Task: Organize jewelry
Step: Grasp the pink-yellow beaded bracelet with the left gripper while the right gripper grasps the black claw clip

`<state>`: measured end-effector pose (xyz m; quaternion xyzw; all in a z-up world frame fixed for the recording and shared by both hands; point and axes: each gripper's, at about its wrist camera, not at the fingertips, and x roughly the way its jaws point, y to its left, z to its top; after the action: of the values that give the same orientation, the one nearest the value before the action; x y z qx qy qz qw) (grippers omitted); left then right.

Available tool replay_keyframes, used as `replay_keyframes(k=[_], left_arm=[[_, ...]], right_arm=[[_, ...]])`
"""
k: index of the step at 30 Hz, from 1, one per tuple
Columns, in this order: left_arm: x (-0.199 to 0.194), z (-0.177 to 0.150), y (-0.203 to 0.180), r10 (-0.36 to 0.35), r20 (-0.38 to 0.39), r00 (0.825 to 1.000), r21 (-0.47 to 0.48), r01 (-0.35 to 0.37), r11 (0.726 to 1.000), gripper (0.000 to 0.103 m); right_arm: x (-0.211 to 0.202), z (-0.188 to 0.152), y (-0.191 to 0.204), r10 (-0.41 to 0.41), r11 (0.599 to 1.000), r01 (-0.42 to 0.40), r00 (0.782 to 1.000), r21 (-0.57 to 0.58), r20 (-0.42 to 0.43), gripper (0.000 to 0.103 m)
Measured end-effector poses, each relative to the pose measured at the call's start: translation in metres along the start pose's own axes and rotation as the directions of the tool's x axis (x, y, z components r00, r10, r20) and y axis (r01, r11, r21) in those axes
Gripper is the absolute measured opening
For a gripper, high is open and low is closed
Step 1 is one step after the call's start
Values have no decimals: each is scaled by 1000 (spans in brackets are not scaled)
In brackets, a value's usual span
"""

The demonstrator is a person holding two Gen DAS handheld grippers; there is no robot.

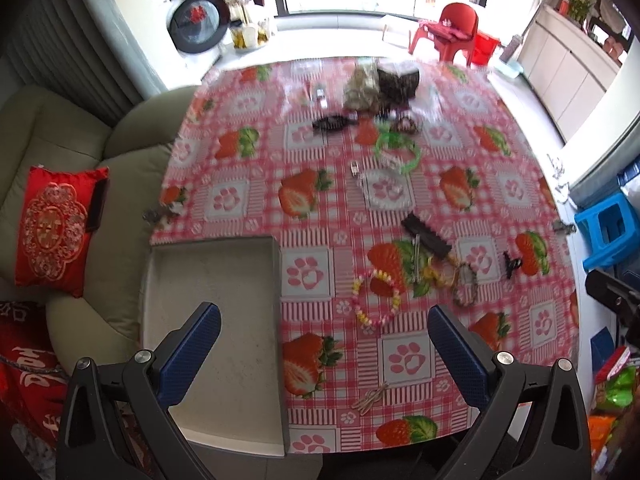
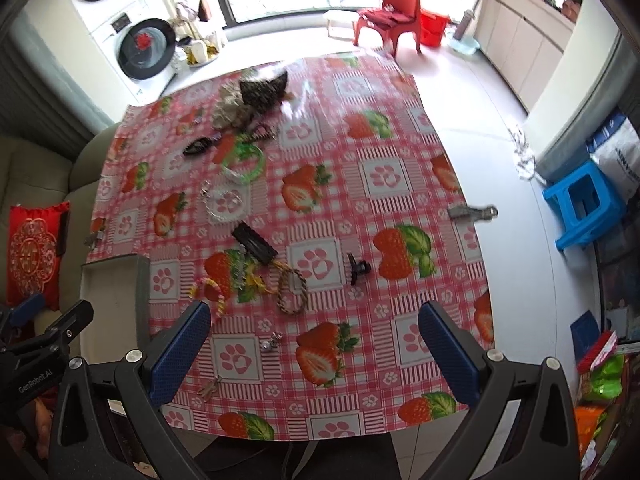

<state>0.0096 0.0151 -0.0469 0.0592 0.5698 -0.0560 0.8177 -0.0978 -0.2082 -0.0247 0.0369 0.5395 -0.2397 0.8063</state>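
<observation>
Item: both tools, left tool (image 1: 324,330) and right tool (image 2: 314,326), spread wide, empty, above the desk (image 1: 520,392). Jewelry scattered loose; bead bracelet (image 1: 376,300) at one o'clock of the left tool, grey tray (image 1: 216,320) (empty) at nine. Risk: thin hairpins (image 1: 370,398) lie flat on slick cloth and would likely slip from the pads.

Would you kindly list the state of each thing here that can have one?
Left gripper: open, holding nothing.
Right gripper: open, holding nothing.
Shallow grey cardboard box: lidless, nothing inside.
Small black claw hair clip: loose on the tablecloth.
Pastel beaded bracelet: outside the box.
</observation>
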Motion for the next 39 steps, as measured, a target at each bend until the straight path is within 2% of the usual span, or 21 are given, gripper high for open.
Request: replay_keyframes(k=[2,8,13,15,17,21,26,30,31,33,34,37,39], left_arm=[[15,-4,-3,-22,-33,999,8,23,1000,103],[66,-15,-24,-29,-115,993,39,33,999,103],[107,-16,-41,-30,-152,988,49,38,998,103],[120,-15,-48,-27,-150,988,56,36,998,103],[134,-15,-55,-12,-147,989,67,22,998,103],[158,-17,-61,10,-151,989,70,0,998,103],[186,-20,-58,34,-166,985,46,-27,999,103],[192,-19,-51,-17,-165,986,-6,16,1000,103],[192,-19,-50,-31,-164,986,-16,28,999,103],[192,-20,-51,-37,-155,987,-19,34,999,103],[192,-20,-50,-45,-147,988,-17,43,999,101],[187,-21,-52,-57,-122,991,11,59,998,86],[181,-20,-57,-67,-104,992,31,70,997,61]], right_arm=[[11,-3,-8,-3,1000,4,1000,19,-26,103],[53,-8,-37,18,997,-11,995,80,-94,103],[93,-9,-55,28,995,-16,991,95,-132,103],[112,-7,-60,53,994,-36,984,100,-170,103],[127,-6,-62,40,995,-23,982,93,-186,103],[161,-2,-66,-25,998,37,979,56,-205,103],[191,5,-72,-62,997,70,981,37,-184,103],[206,14,-72,-71,997,75,985,21,-160,103],[209,16,-70,-72,997,75,985,12,-155,102],[216,18,-67,-74,997,75,985,-3,-159,89],[220,20,-66,-76,997,76,983,-9,-165,88],[222,22,-62,-80,997,78,986,-21,-143,79],[220,22,-55,-79,997,75,988,-34,-131,66]])
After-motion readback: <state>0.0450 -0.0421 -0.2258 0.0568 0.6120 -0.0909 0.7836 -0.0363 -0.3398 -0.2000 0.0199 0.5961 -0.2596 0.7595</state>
